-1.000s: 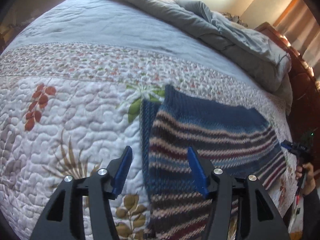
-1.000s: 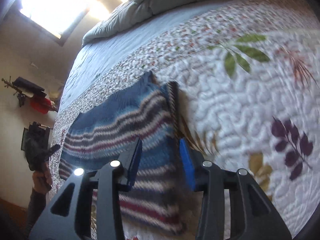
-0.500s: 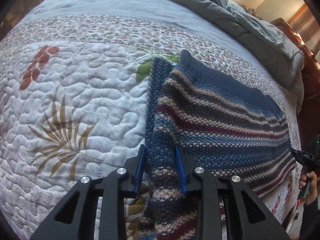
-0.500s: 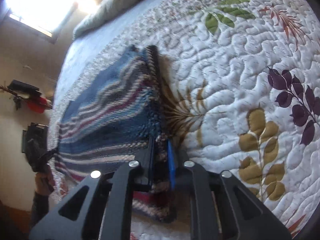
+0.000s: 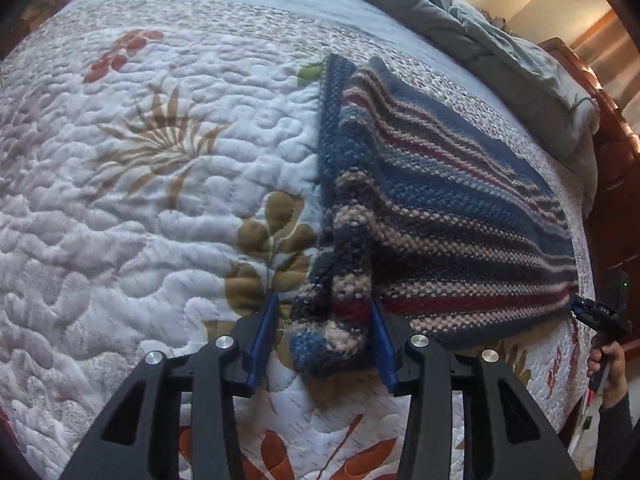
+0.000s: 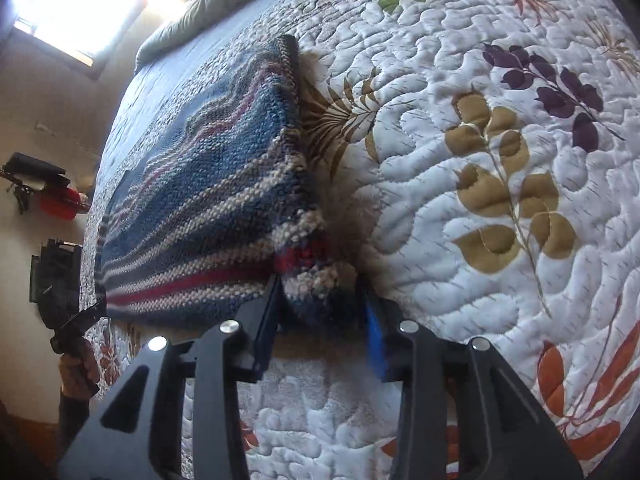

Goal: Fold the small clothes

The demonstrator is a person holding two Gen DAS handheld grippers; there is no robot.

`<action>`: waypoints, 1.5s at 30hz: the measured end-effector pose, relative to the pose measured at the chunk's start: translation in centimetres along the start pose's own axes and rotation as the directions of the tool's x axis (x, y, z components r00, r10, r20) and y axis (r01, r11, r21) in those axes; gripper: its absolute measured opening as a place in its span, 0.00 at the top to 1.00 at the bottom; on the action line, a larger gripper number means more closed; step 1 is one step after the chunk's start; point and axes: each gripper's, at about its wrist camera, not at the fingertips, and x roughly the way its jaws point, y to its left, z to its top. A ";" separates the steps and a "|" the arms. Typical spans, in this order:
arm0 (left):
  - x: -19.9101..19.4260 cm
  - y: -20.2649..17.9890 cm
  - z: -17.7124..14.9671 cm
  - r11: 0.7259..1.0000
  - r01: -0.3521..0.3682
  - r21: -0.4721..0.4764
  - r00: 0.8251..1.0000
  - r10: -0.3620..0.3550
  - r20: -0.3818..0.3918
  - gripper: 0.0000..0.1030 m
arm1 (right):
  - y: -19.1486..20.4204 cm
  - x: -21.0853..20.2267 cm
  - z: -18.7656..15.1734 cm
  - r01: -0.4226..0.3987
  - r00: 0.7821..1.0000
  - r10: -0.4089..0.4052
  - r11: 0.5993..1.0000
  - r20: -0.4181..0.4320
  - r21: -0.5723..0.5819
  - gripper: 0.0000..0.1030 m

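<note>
The left gripper (image 5: 324, 334) points down at the bed with its blue fingers (image 5: 262, 334) apart and its jaws opening. The near left corner of the striped knit garment (image 5: 440, 208) bunches between them; the right-hand pad sits against the wool, while a gap shows between the left-hand pad and the cloth. The right gripper (image 6: 322, 328) does the same at the other near corner: jaws opening, blue fingers (image 6: 376, 342) spread, and the bunched red, cream and blue corner of the striped knit garment (image 6: 208, 184) lies between them with a dark gap on the right-hand side. Neither pair of pads is clamped on the fabric.

From the left wrist view the garment spreads away from the fingers up and to the right, lying flat on the quilted bedspread (image 5: 140, 208), its far edge a solid blue band. Its left edge is doubled over in a thick ridge. The bedspread is white with stitched leaf prints in tan, green, rust and purple, and a band of small flowers runs across it beyond the garment. Farther off, a rumpled grey duvet (image 5: 480, 40) is heaped along the far side of the bed.

No container is in sight, and no readable label or writing shows in either view.

A person's hand (image 5: 608, 364) shows at the right edge of the left wrist view, gripping the handle of the right gripper.
</note>
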 end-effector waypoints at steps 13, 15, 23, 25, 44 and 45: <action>-4.6 2.4 -1.0 0.957 0.285 -0.055 0.956 -0.280 0.083 0.23 | 14.3 0.5 -3.1 0.001 0.987 0.035 0.974 0.156 -0.226 0.62; -4.9 3.0 -0.5 0.952 0.301 -0.059 0.952 -0.297 0.072 0.19 | 14.9 2.9 -3.3 -0.004 0.992 0.032 0.977 0.126 -0.214 0.62; -4.4 4.5 5.3 0.963 0.267 -0.037 0.962 -0.264 0.071 0.10 | 20.0 4.2 -5.8 0.105 0.984 -0.059 0.955 0.170 -0.277 0.56; -3.5 4.4 7.4 0.959 0.280 -0.045 0.960 -0.277 0.048 0.06 | 23.2 4.4 -6.6 0.108 0.979 -0.041 0.933 0.198 -0.343 0.55; 5.9 0.9 14.8 0.944 0.330 -0.001 0.931 -0.326 -0.165 0.04 | 35.0 11.4 -11.4 0.079 0.993 -0.001 0.741 0.117 -0.667 0.43; 6.0 0.8 15.0 0.942 0.335 0.000 0.929 -0.330 -0.167 0.04 | 35.7 11.6 -11.8 0.083 0.993 -0.002 0.722 0.118 -0.687 0.43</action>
